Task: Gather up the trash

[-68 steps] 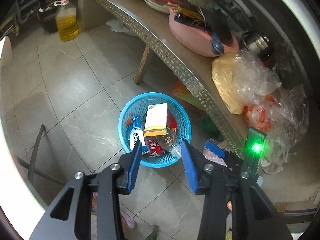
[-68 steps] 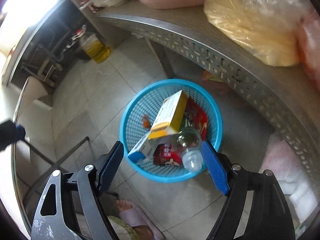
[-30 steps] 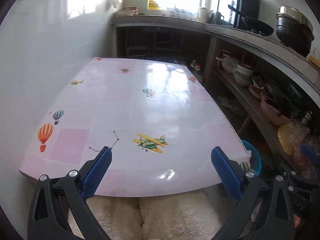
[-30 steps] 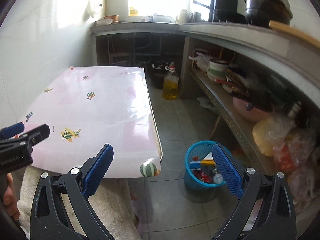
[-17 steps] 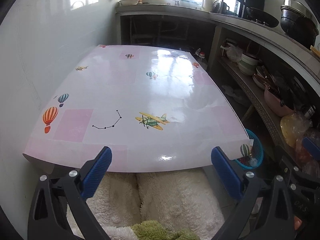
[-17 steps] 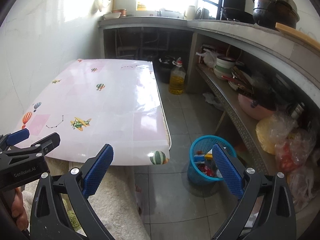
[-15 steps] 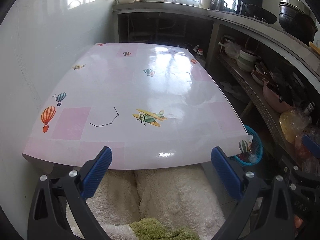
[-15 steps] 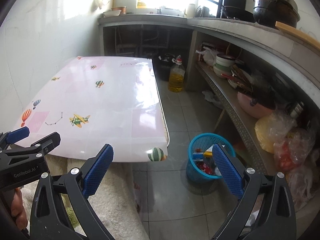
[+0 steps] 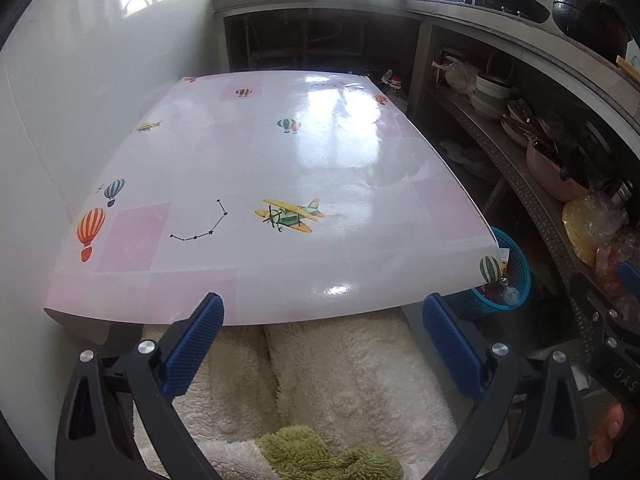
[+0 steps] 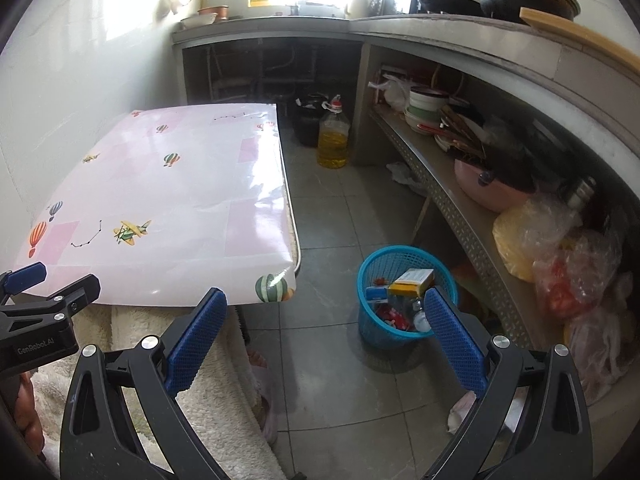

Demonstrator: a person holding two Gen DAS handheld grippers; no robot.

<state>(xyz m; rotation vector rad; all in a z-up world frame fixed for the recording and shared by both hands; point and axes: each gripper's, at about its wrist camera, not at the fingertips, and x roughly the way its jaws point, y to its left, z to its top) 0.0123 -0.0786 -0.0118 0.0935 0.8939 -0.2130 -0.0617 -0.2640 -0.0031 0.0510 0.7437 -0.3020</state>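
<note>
The left gripper [image 9: 322,342] and right gripper [image 10: 326,338] hung with jaws spread wide, grasping nothing, above the person's fleecy lap. The pink printed table [image 9: 256,168] lay bare, so collecting looked finished; any further move meant finding litter. The shelf [image 10: 452,200] crowded the blue basket [image 10: 374,268], where the carton [image 10: 412,280] and bottles sat.

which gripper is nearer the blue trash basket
Right. The right gripper hangs over the floor beside the blue trash basket; the left gripper faces the table, further off.
</note>
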